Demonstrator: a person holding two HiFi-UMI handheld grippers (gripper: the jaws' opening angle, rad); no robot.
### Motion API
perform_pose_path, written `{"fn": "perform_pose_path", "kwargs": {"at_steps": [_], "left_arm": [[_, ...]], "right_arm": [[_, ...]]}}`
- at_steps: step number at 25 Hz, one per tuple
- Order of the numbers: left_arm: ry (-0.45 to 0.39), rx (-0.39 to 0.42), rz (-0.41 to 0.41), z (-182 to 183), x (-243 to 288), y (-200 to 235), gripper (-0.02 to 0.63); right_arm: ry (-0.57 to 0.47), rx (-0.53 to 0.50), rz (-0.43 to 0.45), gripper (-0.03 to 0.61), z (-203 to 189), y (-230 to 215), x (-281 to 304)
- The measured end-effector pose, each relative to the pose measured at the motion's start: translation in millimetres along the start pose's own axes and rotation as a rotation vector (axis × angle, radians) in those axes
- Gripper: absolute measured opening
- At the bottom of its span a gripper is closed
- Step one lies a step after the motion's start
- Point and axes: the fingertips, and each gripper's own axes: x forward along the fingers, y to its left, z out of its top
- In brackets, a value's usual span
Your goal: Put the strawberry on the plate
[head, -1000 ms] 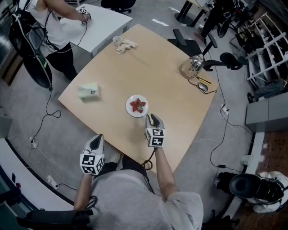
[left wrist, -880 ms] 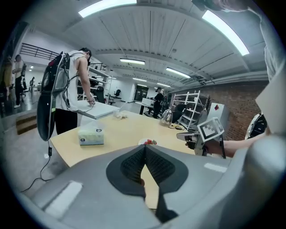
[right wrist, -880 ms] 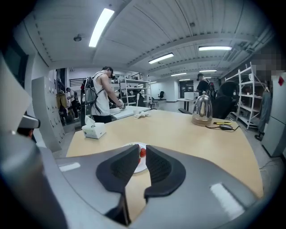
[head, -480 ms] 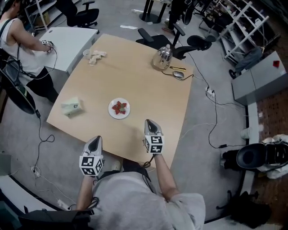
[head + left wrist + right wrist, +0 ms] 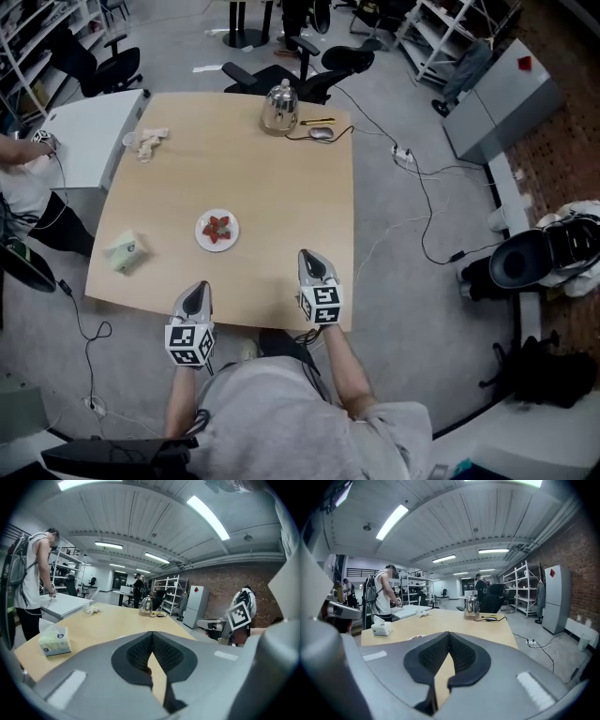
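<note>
Over the near edge of the table (image 5: 281, 187), left gripper (image 5: 197, 287) and right gripper (image 5: 313, 255) both closed and empty, beyond them strawberry (image 5: 217, 229) resting on white plate (image 5: 201, 235), tissue pack (image 5: 123, 251) left, kettle (image 5: 279, 106) far.

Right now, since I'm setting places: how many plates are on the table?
1. The white plate, holding the strawberry, lies left of the table's middle. None seems hidden.
</note>
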Motion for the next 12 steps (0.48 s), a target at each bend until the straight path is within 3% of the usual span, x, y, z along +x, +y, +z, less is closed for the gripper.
{"fn": "perform_pose_path", "kwargs": {"at_steps": [12], "left_arm": [[-0.015, 0.046, -0.141, 5.1, 8.4, -28.1, 0.018]], "right_arm": [[-0.073, 0.037, -0.16, 0.007, -8.3, -12.9, -72.5]]}}
